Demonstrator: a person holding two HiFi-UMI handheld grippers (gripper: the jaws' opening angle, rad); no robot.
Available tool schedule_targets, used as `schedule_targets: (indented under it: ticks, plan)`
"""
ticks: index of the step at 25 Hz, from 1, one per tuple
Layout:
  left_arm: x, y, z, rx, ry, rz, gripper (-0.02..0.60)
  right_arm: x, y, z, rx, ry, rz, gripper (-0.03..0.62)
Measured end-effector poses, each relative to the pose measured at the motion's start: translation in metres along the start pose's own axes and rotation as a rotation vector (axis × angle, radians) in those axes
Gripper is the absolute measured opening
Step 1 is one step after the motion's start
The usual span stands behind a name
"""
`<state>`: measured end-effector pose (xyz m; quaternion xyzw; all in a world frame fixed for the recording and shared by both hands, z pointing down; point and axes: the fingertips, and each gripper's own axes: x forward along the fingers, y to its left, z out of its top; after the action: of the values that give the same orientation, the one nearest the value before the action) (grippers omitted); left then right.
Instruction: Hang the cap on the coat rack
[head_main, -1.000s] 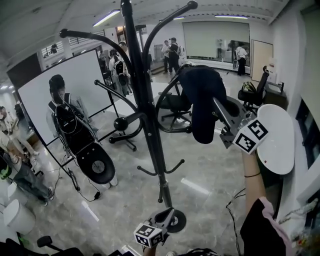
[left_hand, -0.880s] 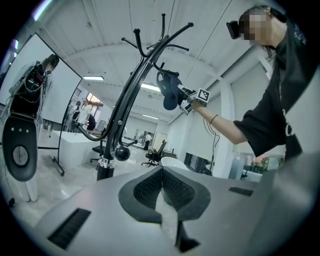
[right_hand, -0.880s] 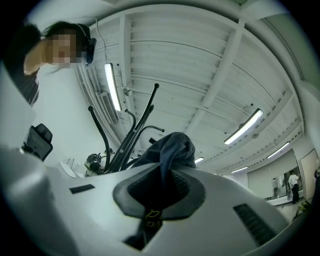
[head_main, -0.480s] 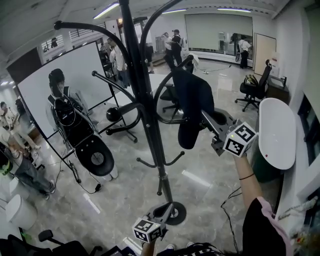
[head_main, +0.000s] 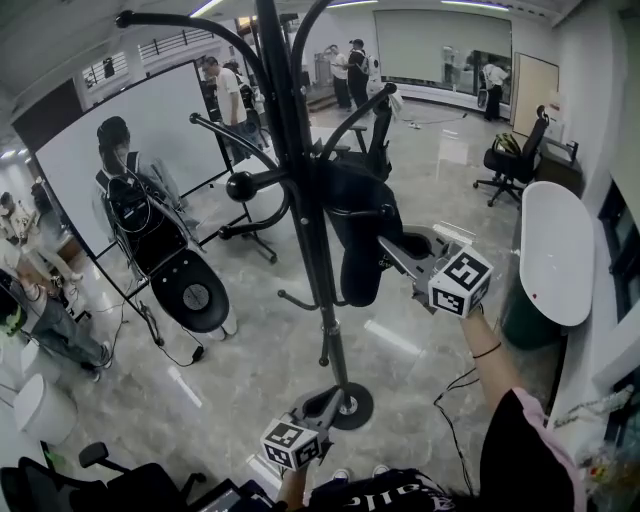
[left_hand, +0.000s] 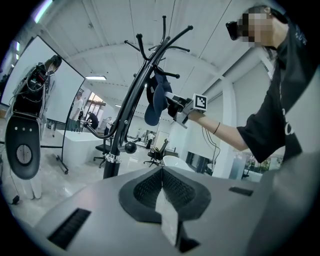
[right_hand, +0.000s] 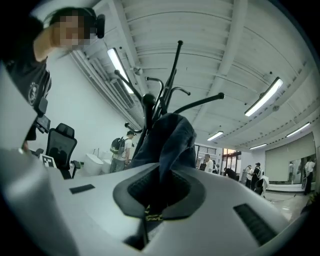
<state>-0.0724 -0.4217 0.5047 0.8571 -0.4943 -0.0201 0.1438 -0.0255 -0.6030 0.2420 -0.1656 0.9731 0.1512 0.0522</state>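
The black coat rack (head_main: 300, 160) stands in the middle of the head view, its curved hook arms spreading from the pole. A dark navy cap (head_main: 358, 235) hangs down right beside the pole, under one long hook arm (head_main: 355, 120). My right gripper (head_main: 390, 248) is shut on the cap from the right, at chest height. Whether the cap touches a hook I cannot tell. The right gripper view shows the cap cloth (right_hand: 170, 140) pinched in the jaws, with the rack (right_hand: 167, 85) just behind. My left gripper (head_main: 333, 402) hangs low near the rack's base (head_main: 355, 408), shut and empty.
A white oval table (head_main: 555, 255) stands at the right. A whiteboard (head_main: 150, 150) and a black stand with a round plate (head_main: 190, 300) are at the left. Office chairs (head_main: 505, 160) and several people are farther back on the shiny floor.
My right gripper has carried the cap left and downward, from well right of the rack to close against the pole. The left gripper has stayed low by the base.
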Motion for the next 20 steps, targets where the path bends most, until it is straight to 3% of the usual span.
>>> schedule_targets:
  ticks: [3,12,14,16,20]
  plan:
    - [-0.004,-0.004,0.002,-0.021,-0.002,-0.011,0.003,0.002,0.012,-0.01,0.046,-0.007,0.007,0.023]
    - [-0.016,-0.006,-0.008,-0.019,0.022,-0.031,0.003,-0.004,0.02,-0.023,0.116,-0.005,-0.08,0.028]
    - [-0.02,-0.004,-0.009,-0.017,0.022,-0.032,0.003,-0.008,0.022,-0.029,0.141,0.001,-0.107,0.064]
    - [-0.022,-0.003,-0.007,-0.021,0.015,-0.038,0.003,-0.015,0.024,-0.038,0.173,0.015,-0.127,0.143]
    - [-0.027,-0.003,-0.005,-0.02,0.031,-0.049,0.003,-0.039,0.031,-0.058,0.231,0.027,-0.184,0.147]
